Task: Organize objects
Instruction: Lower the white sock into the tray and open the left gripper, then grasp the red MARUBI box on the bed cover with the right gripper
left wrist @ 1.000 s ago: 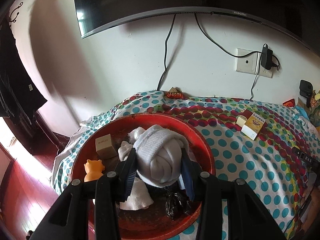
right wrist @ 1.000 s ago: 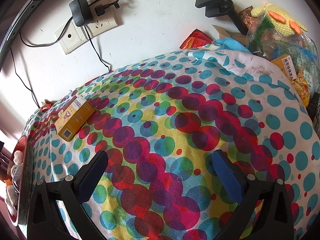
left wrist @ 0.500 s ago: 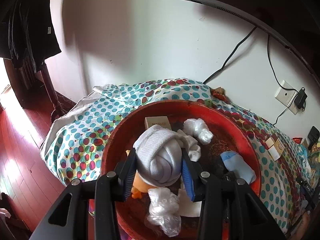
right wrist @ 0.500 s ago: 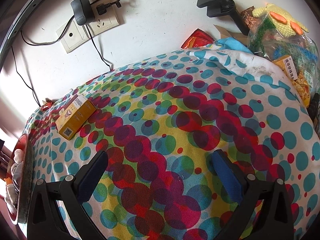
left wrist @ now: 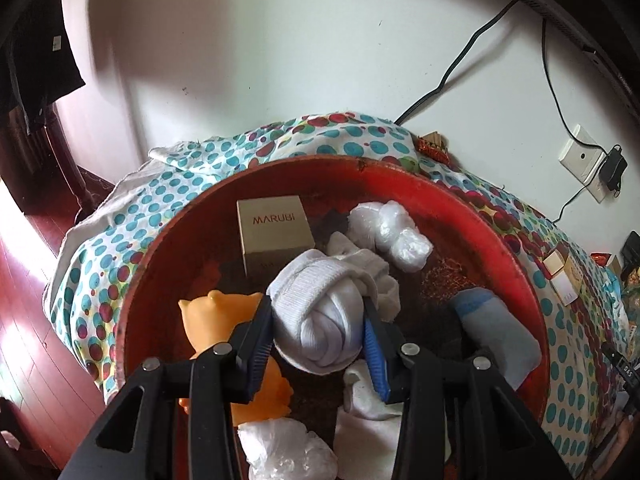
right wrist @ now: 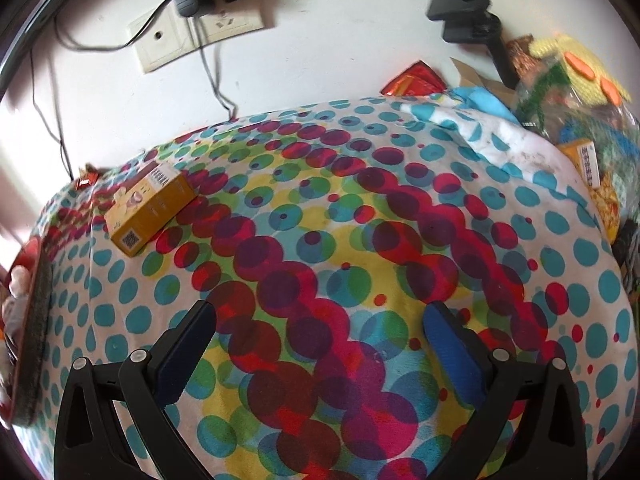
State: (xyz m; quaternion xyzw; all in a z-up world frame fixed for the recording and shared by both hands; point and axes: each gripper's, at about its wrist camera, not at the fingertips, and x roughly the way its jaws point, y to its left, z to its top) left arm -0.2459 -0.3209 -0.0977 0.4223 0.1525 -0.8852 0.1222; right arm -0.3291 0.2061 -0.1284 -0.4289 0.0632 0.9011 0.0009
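My left gripper (left wrist: 318, 334) is shut on a rolled white sock (left wrist: 320, 320) and holds it over a red round basin (left wrist: 168, 240). In the basin lie a beige MARUBI box (left wrist: 274, 236), an orange toy figure (left wrist: 224, 320), white plastic bundles (left wrist: 390, 236), a blue-topped sock (left wrist: 494, 328) and white cloth (left wrist: 368, 424). My right gripper (right wrist: 320, 338) is open and empty above the dotted cloth (right wrist: 360, 240). A yellow box (right wrist: 150, 208) lies to its far left.
The basin's edge (right wrist: 34, 300) shows at the left of the right wrist view. A wall socket with charger (right wrist: 192, 12), a black clamp (right wrist: 472, 12) and a pile of bags and toys (right wrist: 572, 92) stand at the back right. Small boxes (left wrist: 560, 276) lie beyond the basin.
My left gripper has moved lower and nearer the basin with the sock held. My right gripper has moved closer to the cloth and the yellow box.
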